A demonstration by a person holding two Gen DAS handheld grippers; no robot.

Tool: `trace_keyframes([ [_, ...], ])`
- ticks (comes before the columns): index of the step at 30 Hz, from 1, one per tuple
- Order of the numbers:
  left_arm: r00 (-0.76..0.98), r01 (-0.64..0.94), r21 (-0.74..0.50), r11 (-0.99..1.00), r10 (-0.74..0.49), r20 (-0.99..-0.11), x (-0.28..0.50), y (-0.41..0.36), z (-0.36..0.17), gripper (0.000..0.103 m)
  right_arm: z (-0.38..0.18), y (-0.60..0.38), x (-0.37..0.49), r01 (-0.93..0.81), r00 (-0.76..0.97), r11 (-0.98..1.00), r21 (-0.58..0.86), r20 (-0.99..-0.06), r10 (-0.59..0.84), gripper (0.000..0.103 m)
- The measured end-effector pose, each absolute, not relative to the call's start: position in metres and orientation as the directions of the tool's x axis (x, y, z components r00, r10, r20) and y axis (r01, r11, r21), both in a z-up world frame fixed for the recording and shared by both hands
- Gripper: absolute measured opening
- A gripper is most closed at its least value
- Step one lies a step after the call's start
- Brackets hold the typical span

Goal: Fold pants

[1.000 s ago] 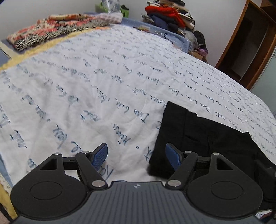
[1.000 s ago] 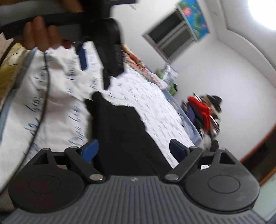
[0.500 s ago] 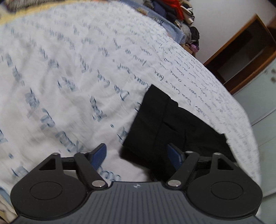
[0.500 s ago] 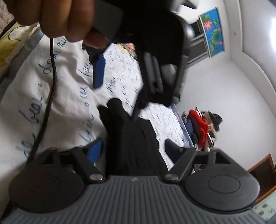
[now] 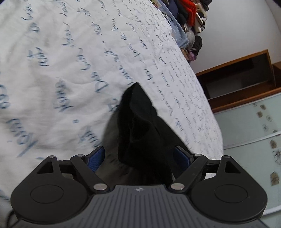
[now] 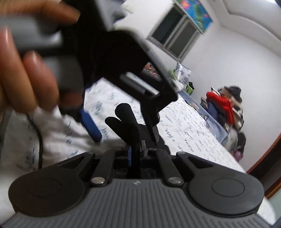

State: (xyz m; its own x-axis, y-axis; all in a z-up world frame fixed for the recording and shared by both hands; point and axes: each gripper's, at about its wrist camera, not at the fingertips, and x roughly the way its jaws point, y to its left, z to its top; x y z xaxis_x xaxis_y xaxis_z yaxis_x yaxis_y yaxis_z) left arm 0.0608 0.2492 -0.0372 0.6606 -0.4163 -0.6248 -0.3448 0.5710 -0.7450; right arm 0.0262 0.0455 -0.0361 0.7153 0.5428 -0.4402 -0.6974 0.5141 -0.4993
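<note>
The black pants [image 5: 140, 129] lie folded on the white bedspread [image 5: 61, 66] with blue script. In the left wrist view my left gripper [image 5: 140, 157] is open, its blue pads on either side of the bunched, lifted near end of the pants. In the right wrist view my right gripper [image 6: 136, 154] is shut on a fold of the black pants [image 6: 126, 121], which sticks up between the fingers. The left gripper [image 6: 123, 70] and the hand holding it fill the upper left of the right wrist view, very close and blurred.
A pile of clothes [image 5: 189, 15] with a red garment sits past the bed's far end. A wooden shelf [image 5: 245, 80] and a pale cabinet front [image 5: 254, 140] stand to the right of the bed. A window [image 6: 175, 40] is on the far wall.
My right gripper has closed on the pants. My left gripper has moved forward so the pants' raised end now sits between its open fingers. The pants have bunched up off the bed.
</note>
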Motion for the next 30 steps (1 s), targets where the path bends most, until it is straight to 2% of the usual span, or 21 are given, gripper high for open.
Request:
trace_keyframes([
  [3, 0.676, -0.348, -0.749, 0.563, -0.403, -0.617, 0.075, 0.243, -0.041, 0.084, -0.026, 0.035, 0.034, -0.715, 0.698, 0.567, -0.408, -0.445, 0.56, 0.006],
  [4, 0.68, -0.345, -0.749, 0.565, -0.4, -0.615, 0.08, 0.241, -0.042, 0.069, -0.024, 0.032, 0.035, -0.721, 0.692, 0.575, -0.387, -0.448, 0.566, 0.006],
  [5, 0.676, -0.338, -0.745, 0.575, -0.403, -0.617, 0.084, 0.238, -0.043, 0.037, -0.022, 0.028, 0.034, -0.724, 0.688, 0.58, -0.373, -0.451, 0.568, 0.006],
  [8, 0.66, -0.345, -0.71, 0.614, -0.379, -0.649, 0.092, 0.234, -0.044, 0.024, -0.025, 0.023, 0.028, -0.719, 0.693, 0.579, -0.384, -0.454, 0.56, 0.007],
  [10, 0.663, -0.325, -0.701, 0.635, -0.375, -0.648, 0.091, 0.234, -0.042, 0.022, -0.029, 0.021, 0.022, -0.704, 0.709, 0.576, -0.414, -0.455, 0.54, 0.012],
  [12, 0.667, -0.309, -0.696, 0.648, -0.374, -0.644, 0.089, 0.235, -0.04, 0.022, -0.034, 0.015, 0.012, -0.692, 0.722, 0.559, -0.457, -0.463, 0.514, 0.027],
  [13, 0.668, -0.304, -0.693, 0.653, -0.373, -0.644, 0.089, 0.234, -0.04, 0.022, -0.037, 0.013, 0.006, -0.683, 0.73, 0.55, -0.48, -0.467, 0.499, 0.039],
  [14, 0.669, -0.303, -0.693, 0.654, -0.372, -0.644, 0.088, 0.235, -0.04, 0.022, -0.04, 0.009, 0.0, -0.675, 0.737, 0.542, -0.5, -0.47, 0.485, 0.042],
  [19, 0.679, -0.306, -0.693, 0.653, -0.361, -0.64, 0.084, 0.234, -0.038, 0.022, -0.054, -0.004, -0.01, -0.654, 0.755, 0.535, -0.534, -0.498, 0.426, 0.042],
  [24, 0.695, -0.295, -0.684, 0.667, -0.342, -0.633, 0.078, 0.229, -0.027, 0.022, -0.069, -0.001, -0.016, -0.553, 0.833, 0.508, -0.66, -0.432, 0.346, 0.041],
  [25, 0.699, -0.291, -0.681, 0.672, -0.337, -0.631, 0.077, 0.228, -0.025, 0.022, -0.074, -0.002, -0.02, -0.53, 0.847, 0.487, -0.694, -0.413, 0.334, 0.037],
  [26, 0.705, -0.287, -0.679, 0.676, -0.331, -0.627, 0.076, 0.226, -0.022, 0.022, -0.078, -0.002, -0.024, -0.522, 0.851, 0.466, -0.714, -0.405, 0.334, 0.021],
  [27, 0.711, -0.284, -0.675, 0.681, -0.323, -0.625, 0.075, 0.224, -0.019, 0.022, -0.079, -0.002, -0.026, -0.526, 0.849, 0.457, -0.718, -0.408, 0.336, 0.012],
  [30, 0.736, -0.266, -0.658, 0.704, -0.293, -0.611, 0.07, 0.215, -0.008, 0.021, -0.08, -0.009, -0.034, -0.546, 0.837, 0.483, -0.684, -0.417, 0.355, 0.01],
])
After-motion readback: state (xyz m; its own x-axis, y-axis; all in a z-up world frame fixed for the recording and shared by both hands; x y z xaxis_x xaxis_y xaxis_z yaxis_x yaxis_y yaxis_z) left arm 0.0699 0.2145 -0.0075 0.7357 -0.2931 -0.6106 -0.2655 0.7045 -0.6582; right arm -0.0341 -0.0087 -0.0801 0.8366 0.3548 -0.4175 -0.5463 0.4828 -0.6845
